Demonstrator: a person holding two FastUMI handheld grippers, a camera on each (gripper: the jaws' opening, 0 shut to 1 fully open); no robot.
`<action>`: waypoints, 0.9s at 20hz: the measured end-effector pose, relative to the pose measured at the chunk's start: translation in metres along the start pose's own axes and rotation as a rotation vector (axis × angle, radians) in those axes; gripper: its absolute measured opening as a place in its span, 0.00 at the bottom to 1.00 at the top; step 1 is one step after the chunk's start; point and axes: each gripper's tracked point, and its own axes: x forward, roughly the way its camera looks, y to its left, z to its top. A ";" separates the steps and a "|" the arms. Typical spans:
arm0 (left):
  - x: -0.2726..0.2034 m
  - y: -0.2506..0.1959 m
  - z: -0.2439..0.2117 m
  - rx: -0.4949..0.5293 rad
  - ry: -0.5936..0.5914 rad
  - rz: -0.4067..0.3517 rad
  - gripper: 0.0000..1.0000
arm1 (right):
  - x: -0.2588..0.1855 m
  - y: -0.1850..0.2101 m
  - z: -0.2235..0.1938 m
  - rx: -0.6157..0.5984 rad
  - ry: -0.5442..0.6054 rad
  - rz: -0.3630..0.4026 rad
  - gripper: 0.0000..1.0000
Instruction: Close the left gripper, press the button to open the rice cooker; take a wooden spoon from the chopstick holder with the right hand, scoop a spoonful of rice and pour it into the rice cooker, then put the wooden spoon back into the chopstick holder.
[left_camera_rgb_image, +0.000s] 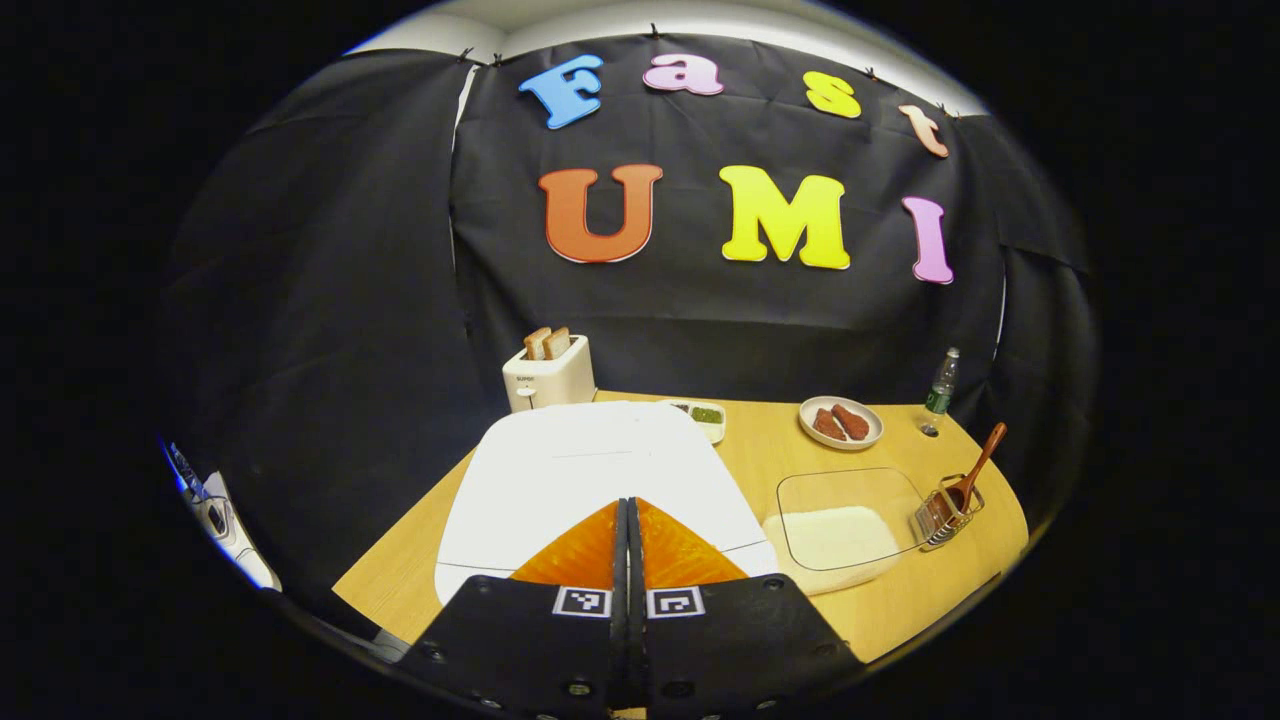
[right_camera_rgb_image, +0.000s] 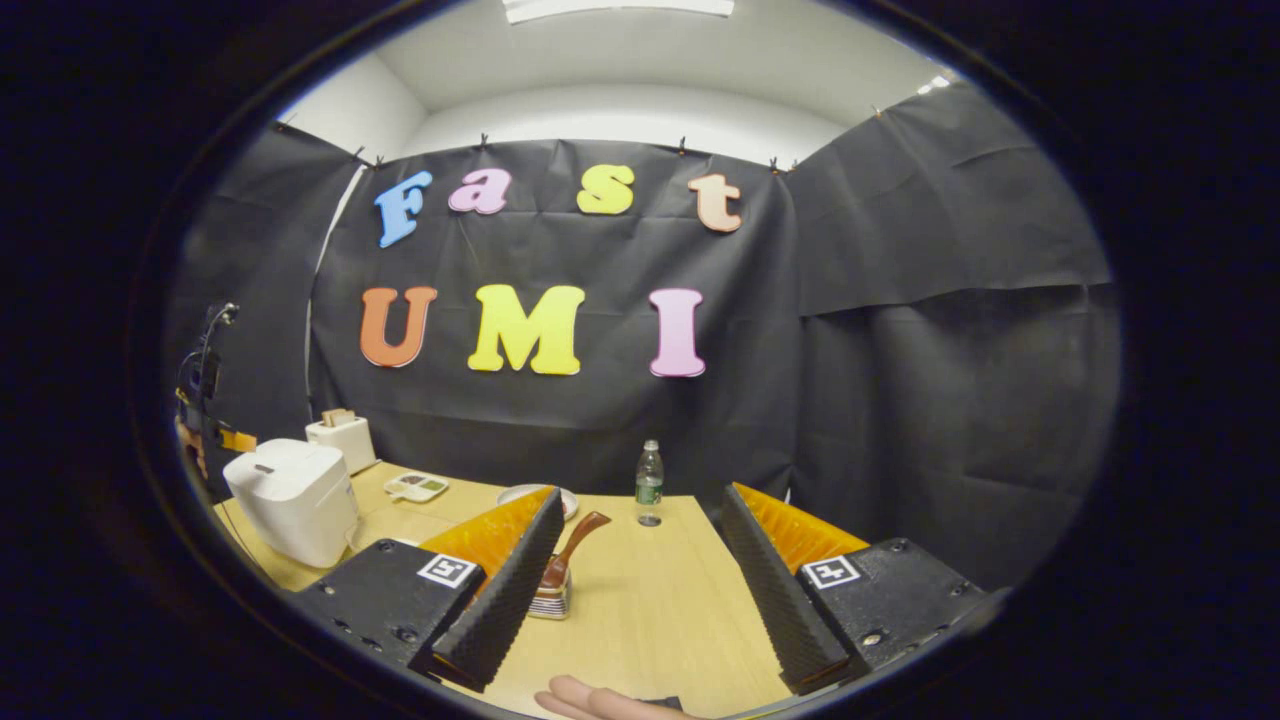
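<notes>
The left gripper (left_camera_rgb_image: 628, 520) has its jaws pressed together, just above the white rice cooker (left_camera_rgb_image: 590, 480), whose lid is down. The right gripper (right_camera_rgb_image: 640, 560) has wide jaws, holding nothing. The wooden spoon (right_camera_rgb_image: 568, 545) stands in the chopstick holder (right_camera_rgb_image: 552, 598), near its left finger.

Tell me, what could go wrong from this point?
The left gripper is shut and poised over the closed rice cooker; the button isn't visible past its fingers, so the press might miss and leave the lid shut. The wooden spoon leans in the chopstick holder, partly hidden behind a finger of the open right gripper, so a grab may tip the light holder. The rice container sits near the table edge, so scooping may spill grains.
</notes>
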 end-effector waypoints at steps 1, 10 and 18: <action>0.004 0.000 -0.001 -0.006 0.012 -0.001 0.00 | 0.003 0.002 -0.004 -0.002 0.007 0.003 1.00; 0.021 0.007 -0.031 -0.106 0.112 0.002 0.00 | 0.020 0.007 -0.013 0.008 0.019 0.012 1.00; 0.025 0.008 -0.040 -0.065 0.138 0.027 0.00 | 0.037 0.001 -0.038 0.065 0.090 0.019 1.00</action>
